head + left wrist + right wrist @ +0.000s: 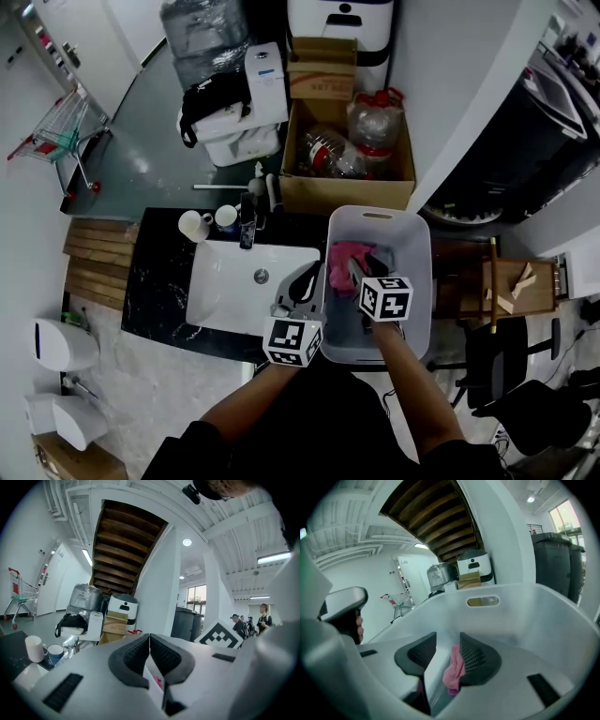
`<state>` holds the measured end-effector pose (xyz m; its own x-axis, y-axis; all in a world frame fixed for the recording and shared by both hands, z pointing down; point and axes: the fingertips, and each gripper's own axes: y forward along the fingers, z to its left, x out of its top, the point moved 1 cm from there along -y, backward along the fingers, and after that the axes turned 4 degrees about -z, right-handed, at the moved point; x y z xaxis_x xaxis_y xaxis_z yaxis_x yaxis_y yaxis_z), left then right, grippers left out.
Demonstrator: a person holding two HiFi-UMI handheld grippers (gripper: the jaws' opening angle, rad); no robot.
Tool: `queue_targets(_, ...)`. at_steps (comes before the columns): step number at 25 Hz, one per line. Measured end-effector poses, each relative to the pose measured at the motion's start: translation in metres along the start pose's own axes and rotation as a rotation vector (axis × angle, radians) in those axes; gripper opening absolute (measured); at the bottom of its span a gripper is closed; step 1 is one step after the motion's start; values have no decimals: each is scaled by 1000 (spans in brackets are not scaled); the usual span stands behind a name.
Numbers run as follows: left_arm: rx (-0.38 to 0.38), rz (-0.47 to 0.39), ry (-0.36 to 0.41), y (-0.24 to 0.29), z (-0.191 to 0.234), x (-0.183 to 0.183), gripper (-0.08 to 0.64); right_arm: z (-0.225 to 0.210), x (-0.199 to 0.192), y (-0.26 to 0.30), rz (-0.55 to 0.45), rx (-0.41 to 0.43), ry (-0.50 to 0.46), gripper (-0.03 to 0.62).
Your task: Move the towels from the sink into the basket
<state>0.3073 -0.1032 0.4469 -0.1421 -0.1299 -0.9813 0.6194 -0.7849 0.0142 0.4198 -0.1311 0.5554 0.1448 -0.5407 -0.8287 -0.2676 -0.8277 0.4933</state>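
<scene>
Towel [349, 255], pink, lies crumpled in the basket [419, 281] toward its 12 o'clock end; the basket stands at 3 o'clock of the sink [220, 295]. It looks light, limp and unbreakable, so any bunched fold should serve as a hold. The right gripper [447, 651] stands parted around it, the cloth touching only one pad. The left gripper [149, 641] is clenched on nothing.

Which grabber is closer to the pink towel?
Right. The right gripper is inside the basket, with the pink towel beside one jaw; the left gripper hangs outside its rim, over the sink.
</scene>
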Motion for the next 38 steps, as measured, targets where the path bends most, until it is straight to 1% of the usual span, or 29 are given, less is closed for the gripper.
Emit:
queue_targets(4, 16, 3, 1, -2, 1, 1, 14, 12, 17, -19, -59, -2, -51, 135)
queue_targets(6, 25, 3, -8, -5, 2, 1, 14, 16, 22, -28, -75, 0, -71, 98)
queue_targets(7, 30, 4, -12, -6, 2, 1, 14, 18, 25, -32, -83, 4, -78, 80)
queue_targets(9, 43, 7, -17, -9, 2, 0, 14, 21, 29, -39, -105, 15, -81, 66)
queue_targets(12, 54, 8, -4, -14, -1, -1, 14, 29, 36, -51, -149, 35, -85, 41)
queue_targets(18, 54, -6, 43, -24, -2, 3, 14, 49, 53, -78, -262, 57, -131, 23)
queue_targets(22, 49, -10, 45, -27, 3, 6, 14, 69, 64, -94, -341, 64, -167, 17)
queue_targets(24, 35, -14, 50, -26, 3, 10, 15, 76, 68, -99, -359, 49, -193, 17)
queue_targets(26, 9, -16, 53, -24, 1, 15, 14, 80, 68, -102, -355, 24, -206, 17)
queue_targets(28, -20, -17, 55, -24, 0, 19, 15, 85, 68, -103, -360, 14, -188, 17)
queue_targets(30, -42, -16, 55, -24, 1, 22, 14, 93, 69, -105, -385, 18, -170, 17)
queue_targets(32, -63, -14, 49, -24, 0, 24, 14, 101, 69, -106, -403, 18, -178, 17)
queue_targets(35, -98, -13, 47, -25, -2, 27, 14, 110, 66, -105, -394, 6, -194, 17)
queue_targets(38, -126, -7, 43, -26, -2, 28, 14, 113, 63, -104, -380, -23, -193, 17)
